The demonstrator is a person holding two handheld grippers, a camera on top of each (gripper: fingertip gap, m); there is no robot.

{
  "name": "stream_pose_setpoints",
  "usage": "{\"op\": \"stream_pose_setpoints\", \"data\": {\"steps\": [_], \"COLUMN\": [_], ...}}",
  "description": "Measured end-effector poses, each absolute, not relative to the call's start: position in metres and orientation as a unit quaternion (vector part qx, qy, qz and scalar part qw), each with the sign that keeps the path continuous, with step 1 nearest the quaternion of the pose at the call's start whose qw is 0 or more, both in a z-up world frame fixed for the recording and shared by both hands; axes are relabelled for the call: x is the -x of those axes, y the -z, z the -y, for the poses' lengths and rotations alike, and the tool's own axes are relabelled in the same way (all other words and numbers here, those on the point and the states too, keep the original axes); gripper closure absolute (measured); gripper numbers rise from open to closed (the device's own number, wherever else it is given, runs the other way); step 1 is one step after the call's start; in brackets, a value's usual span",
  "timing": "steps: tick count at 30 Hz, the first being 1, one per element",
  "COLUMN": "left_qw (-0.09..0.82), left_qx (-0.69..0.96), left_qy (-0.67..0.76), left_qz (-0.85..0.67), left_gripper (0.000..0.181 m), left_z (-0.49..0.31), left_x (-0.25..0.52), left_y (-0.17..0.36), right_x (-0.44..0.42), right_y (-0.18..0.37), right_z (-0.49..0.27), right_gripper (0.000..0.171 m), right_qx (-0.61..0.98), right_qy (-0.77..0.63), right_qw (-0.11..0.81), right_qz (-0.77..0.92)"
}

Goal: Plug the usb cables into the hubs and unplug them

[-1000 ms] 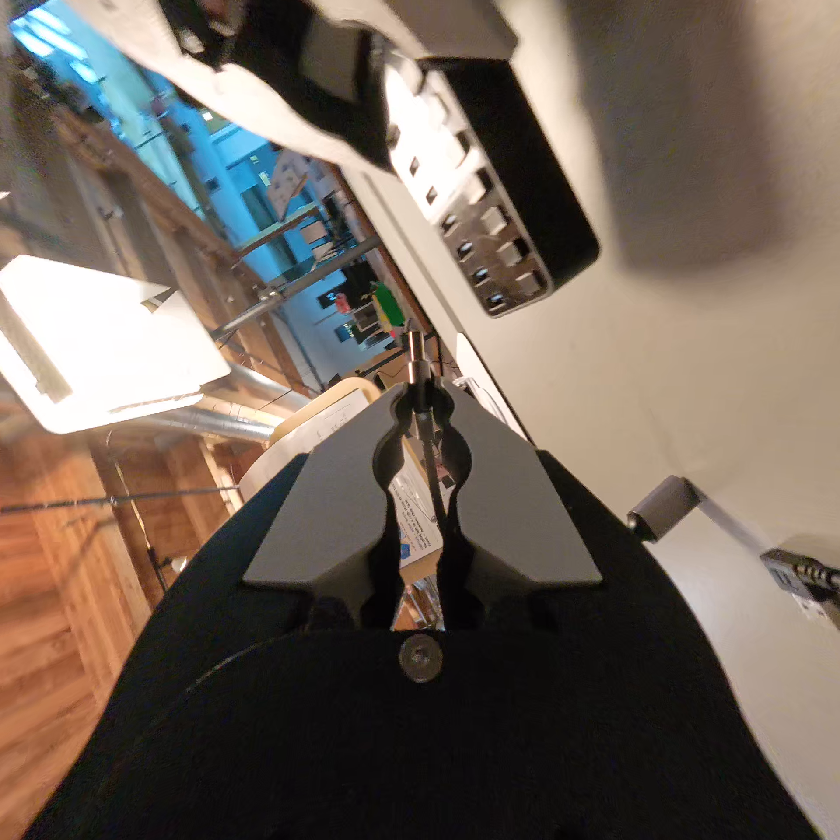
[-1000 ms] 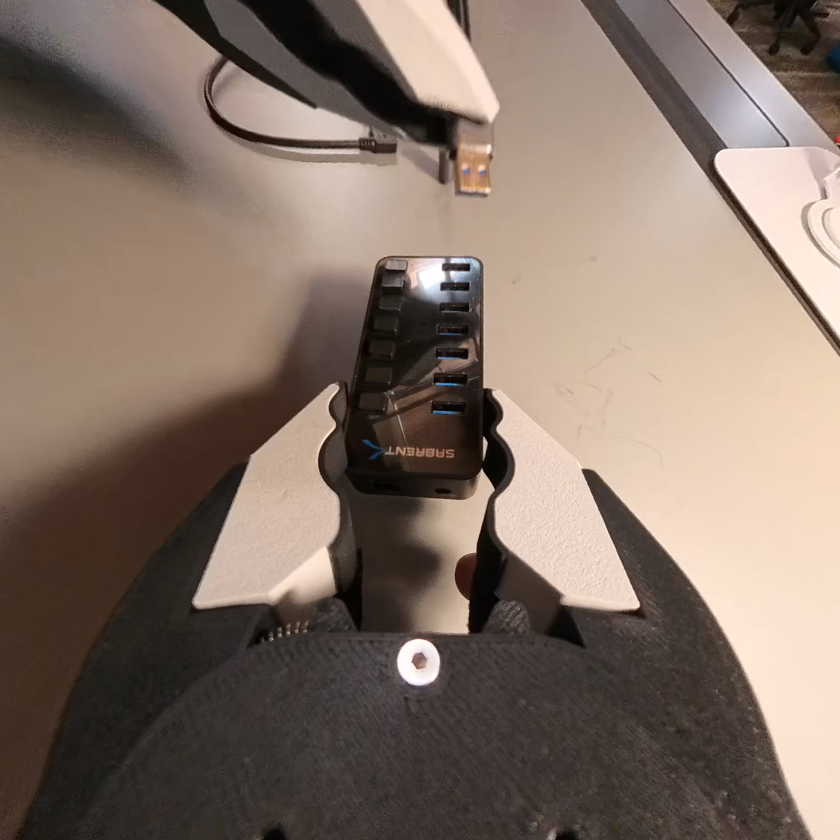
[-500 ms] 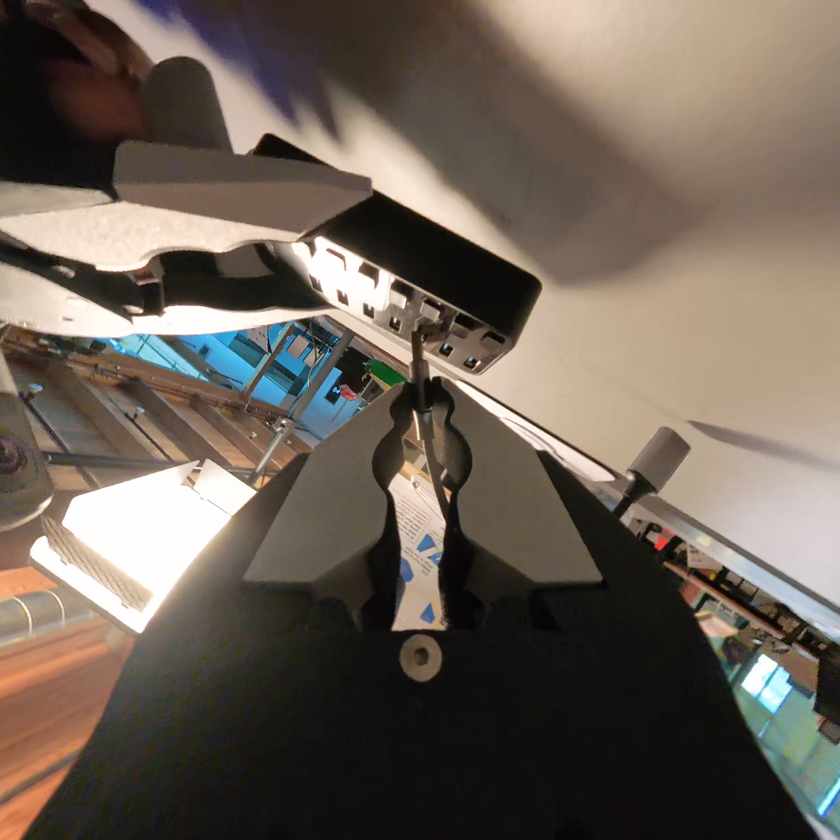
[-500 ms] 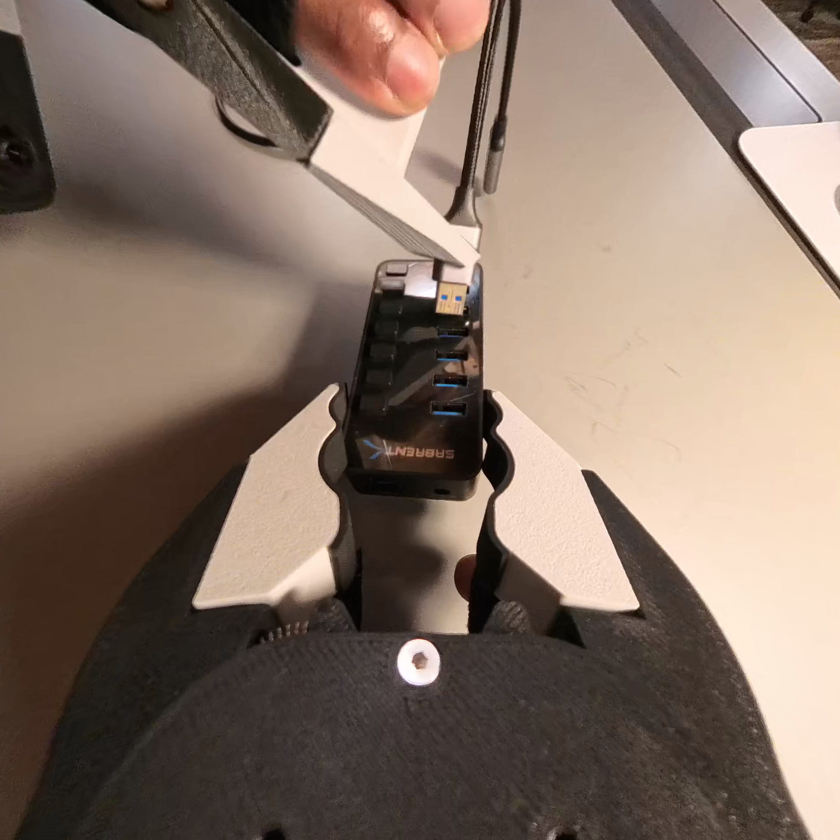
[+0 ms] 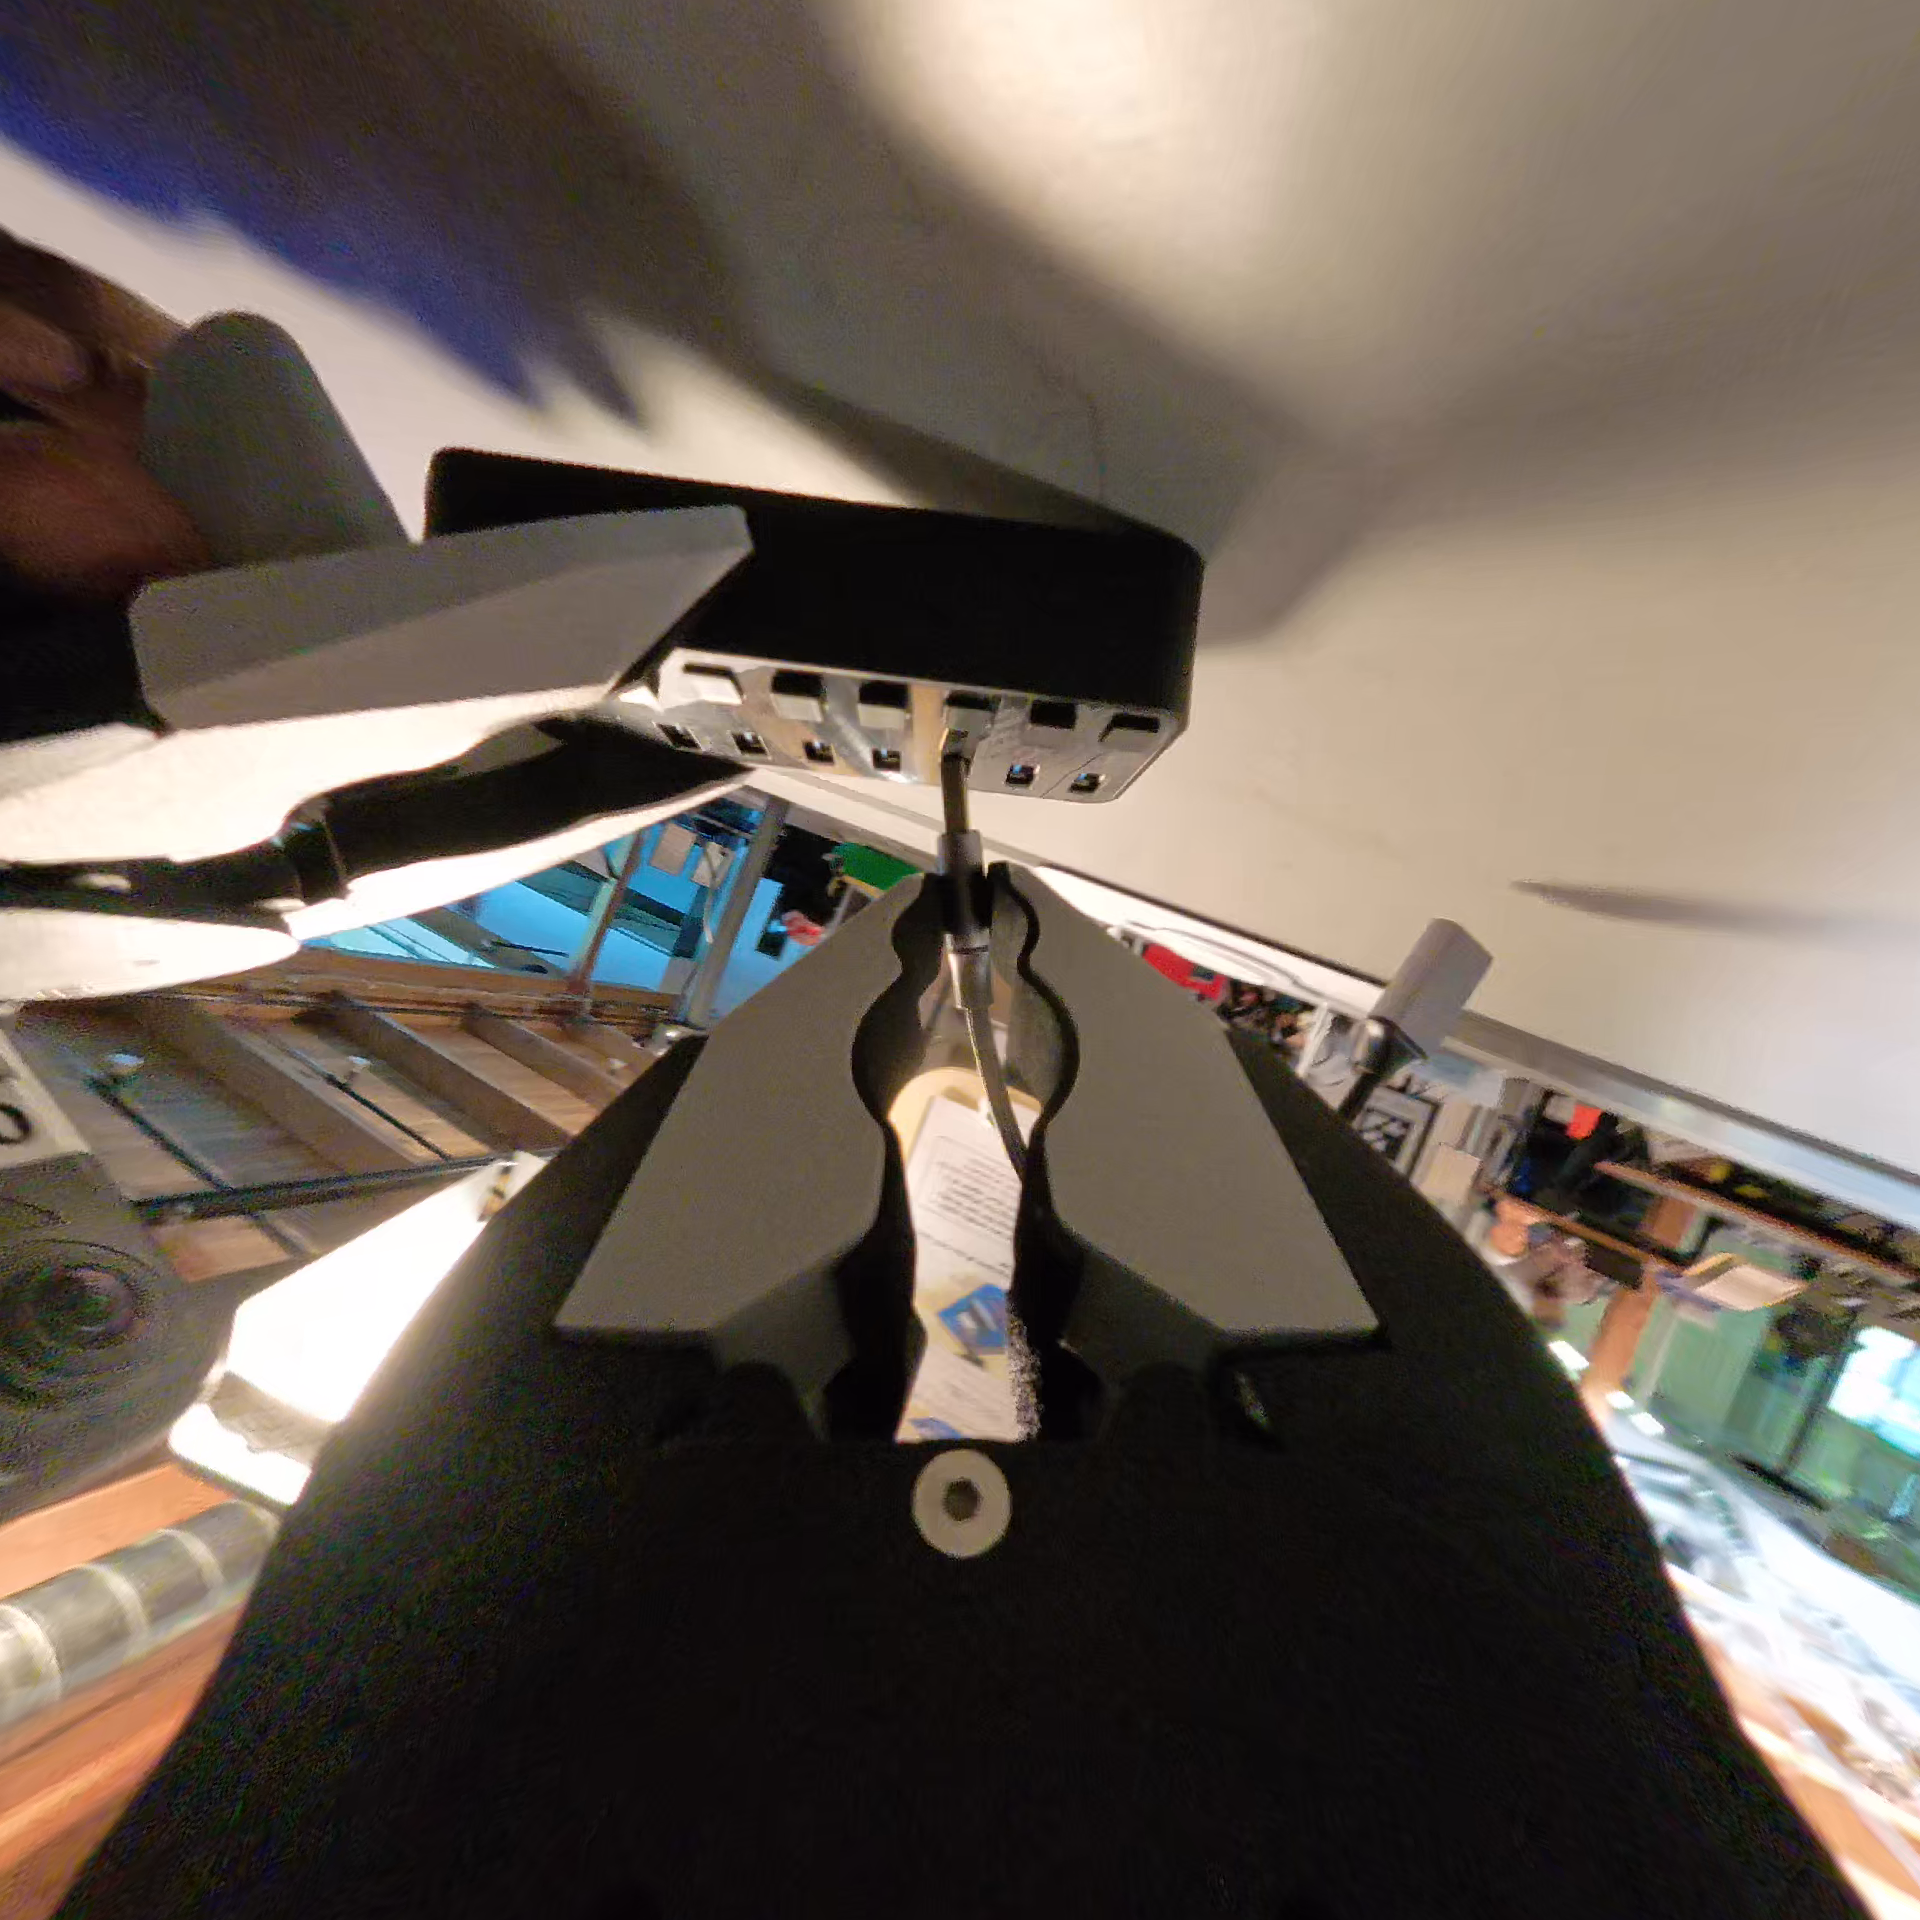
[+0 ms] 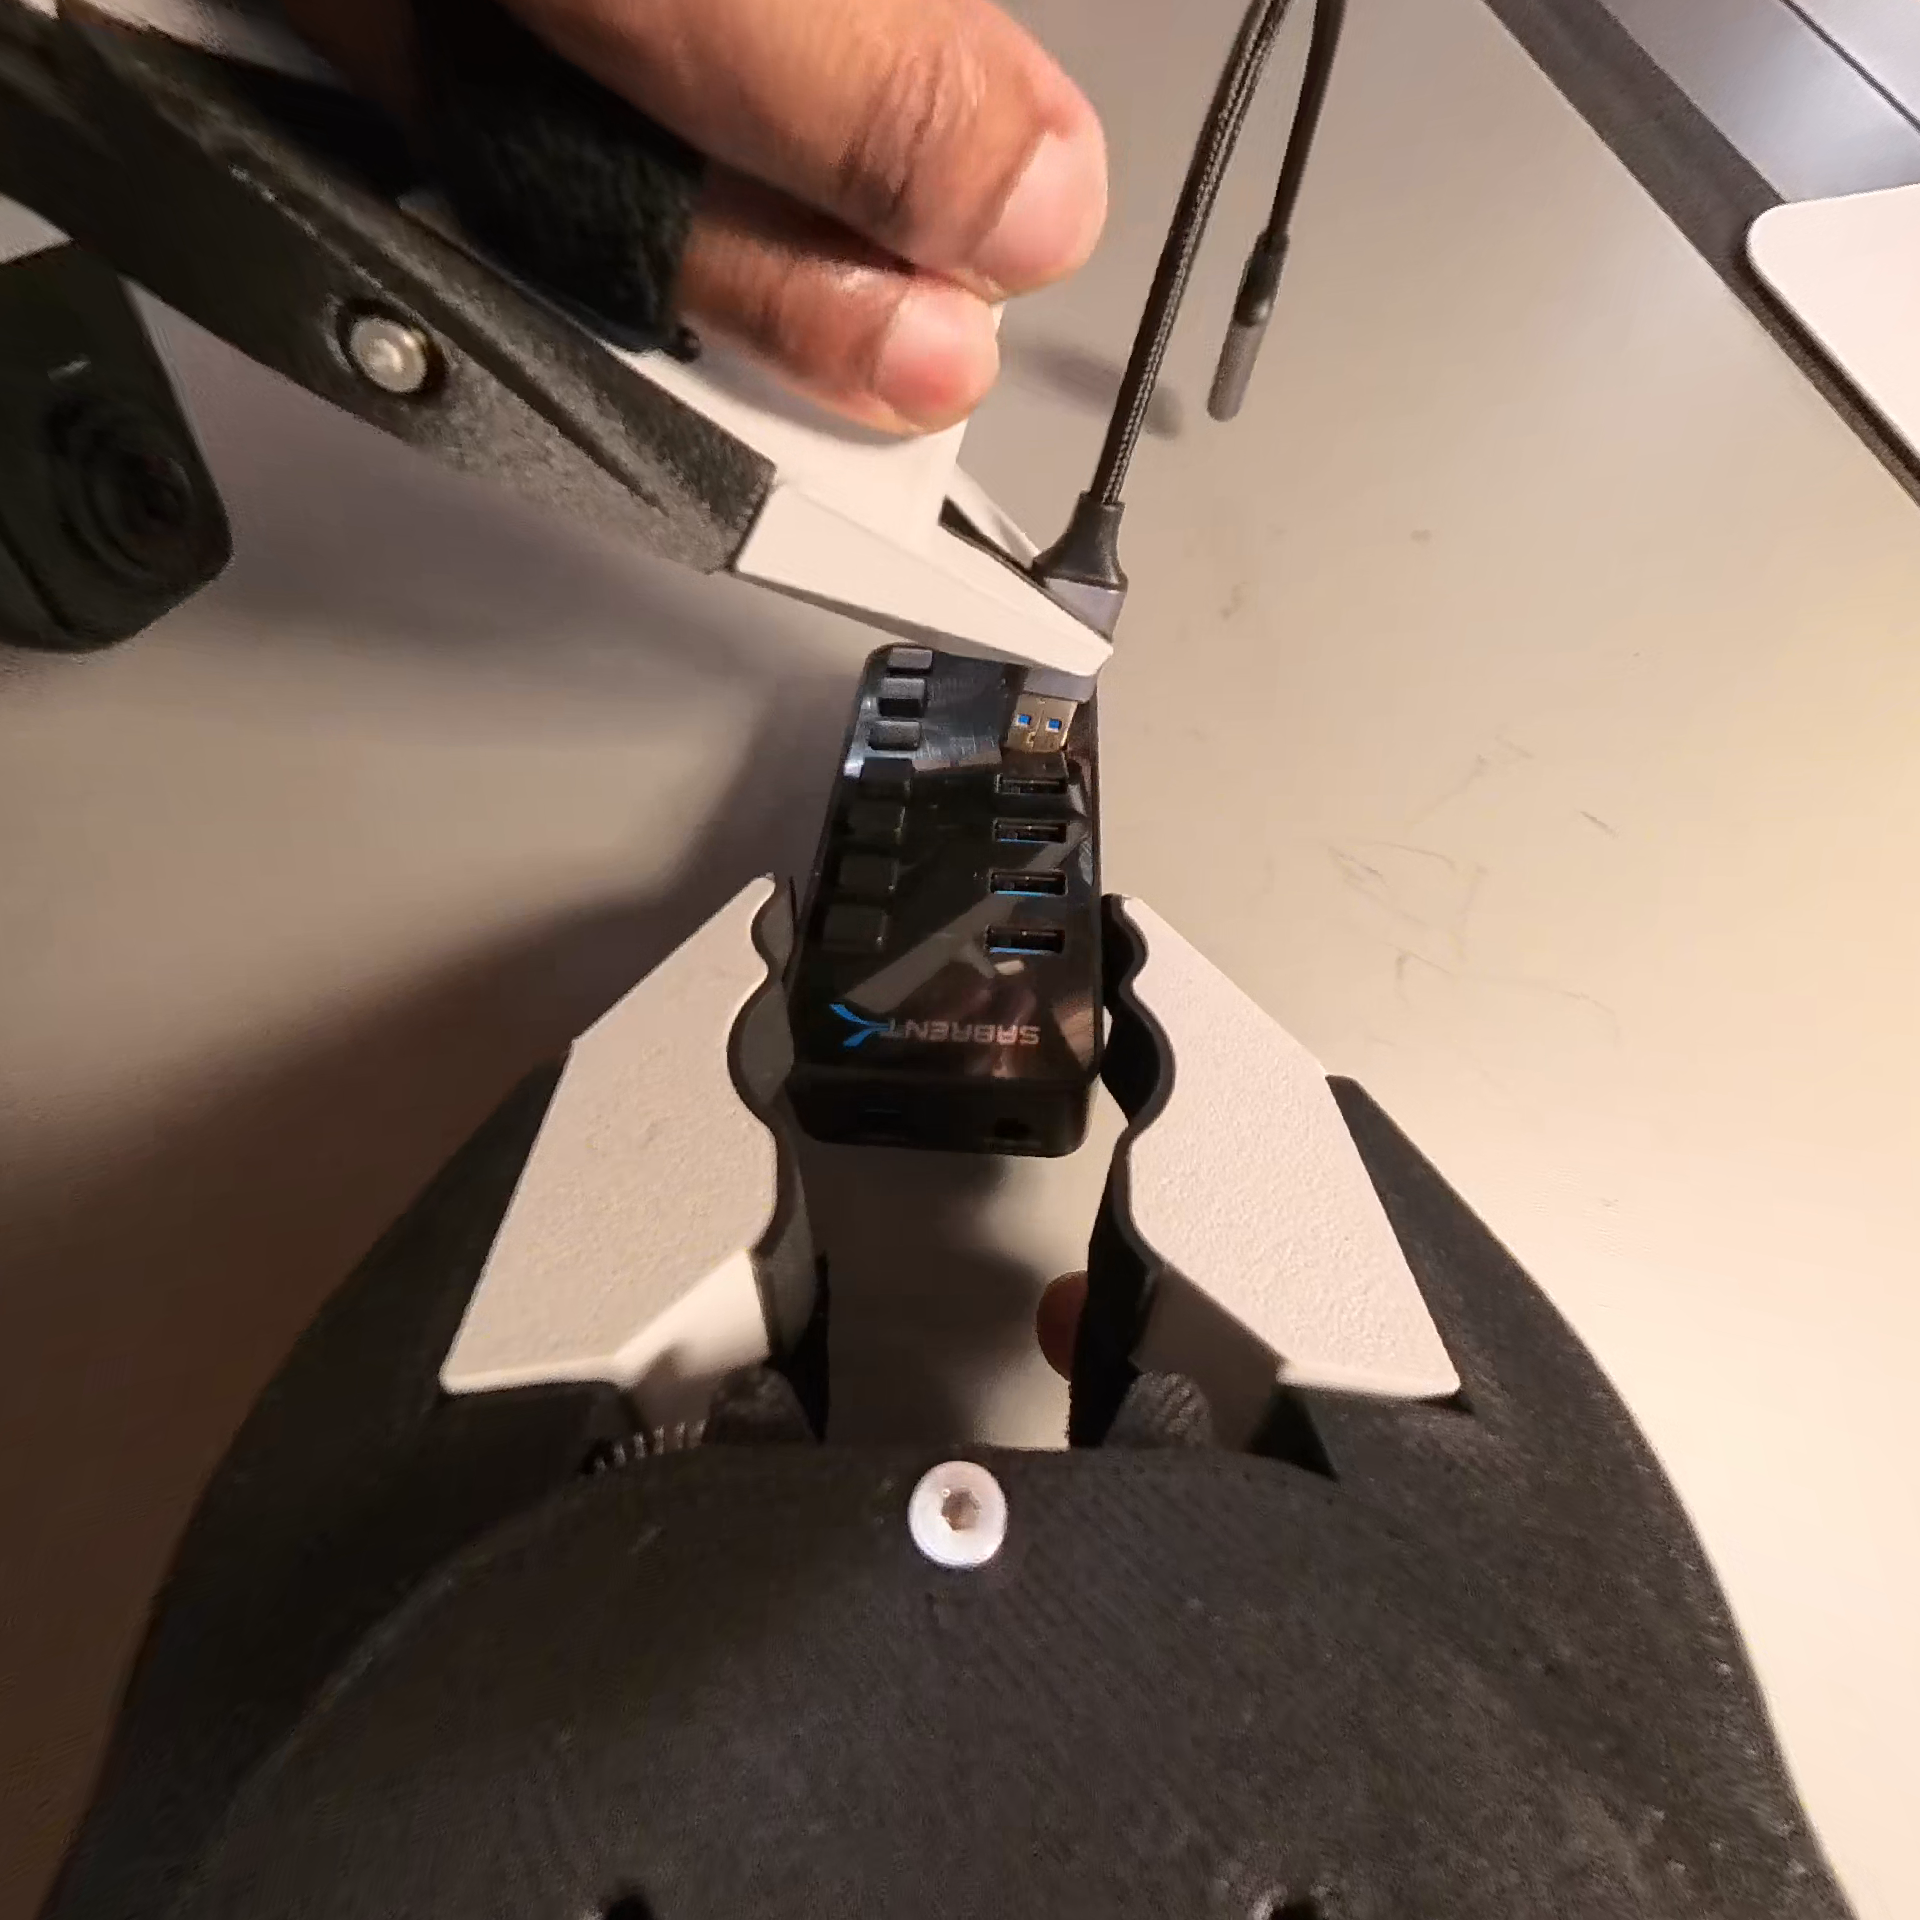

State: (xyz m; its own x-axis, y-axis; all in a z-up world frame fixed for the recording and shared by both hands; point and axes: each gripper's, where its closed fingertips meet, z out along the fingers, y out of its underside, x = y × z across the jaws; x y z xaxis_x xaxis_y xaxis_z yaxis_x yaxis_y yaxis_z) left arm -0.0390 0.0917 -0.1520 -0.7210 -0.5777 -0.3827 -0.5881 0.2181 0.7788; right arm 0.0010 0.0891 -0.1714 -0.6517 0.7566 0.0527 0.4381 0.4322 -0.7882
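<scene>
A black USB hub (image 6: 940,925) with a row of ports and a row of buttons lies on the pale table. My right gripper (image 6: 940,914) is shut on its near end. It also shows in the left wrist view (image 5: 914,644). My left gripper (image 5: 961,888) is shut on a USB plug (image 5: 958,831) with a black braided cable. In the right wrist view the left gripper (image 6: 1081,623) comes in from the upper left and holds the plug's metal tip (image 6: 1042,727) tilted at one of the hub's far ports, only partly in.
A hand (image 6: 883,208) holds the left gripper. The cable's other end (image 6: 1242,343) hangs loose above the table. A white flat thing (image 6: 1849,301) lies at the table's right edge. A grey connector (image 5: 1429,982) hangs at the right in the left wrist view. Left tips to right tips: about 5 centimetres.
My left gripper has swung down over the hub with the plug, from above the hub's far end, until the tip meets a far port. My right gripper has held the hub still.
</scene>
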Motion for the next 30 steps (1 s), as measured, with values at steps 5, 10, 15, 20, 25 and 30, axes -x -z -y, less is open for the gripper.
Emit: {"op": "stream_pose_setpoints", "data": {"steps": [5,10,15,20,25,30], "left_qw": [0.078,0.186,0.284,0.336,0.357,0.334], "left_qx": [0.518,0.691,0.808,0.869,0.899,0.928], "left_qy": [-0.452,-0.330,-0.180,-0.055,0.030,0.086], "left_qz": [-0.722,-0.616,-0.484,-0.358,-0.251,-0.141], "left_gripper": [0.172,0.170,0.169,0.170,0.170,0.169], "left_z": [-0.088,-0.078,-0.073,-0.072,-0.075,-0.078], "left_x": [0.046,0.053,0.051,0.048,0.043,0.046], "left_y": [0.149,0.138,0.116,0.098,0.086,0.096], "right_x": [0.001,0.006,0.014,0.021,0.026,0.028], "right_y": [0.168,0.165,0.155,0.143,0.128,0.117], "right_z": [-0.089,-0.093,-0.098,-0.104,-0.112,-0.117], "right_gripper": [0.113,0.113,0.113,0.113,0.113,0.113], "right_qx": [0.360,0.353,0.329,0.299,0.262,0.226], "right_qy": [-0.390,-0.391,-0.375,-0.353,-0.311,-0.264], "right_qw": [0.221,0.248,0.314,0.393,0.484,0.551], "right_qz": [0.818,0.813,0.808,0.794,0.775,0.758]}}
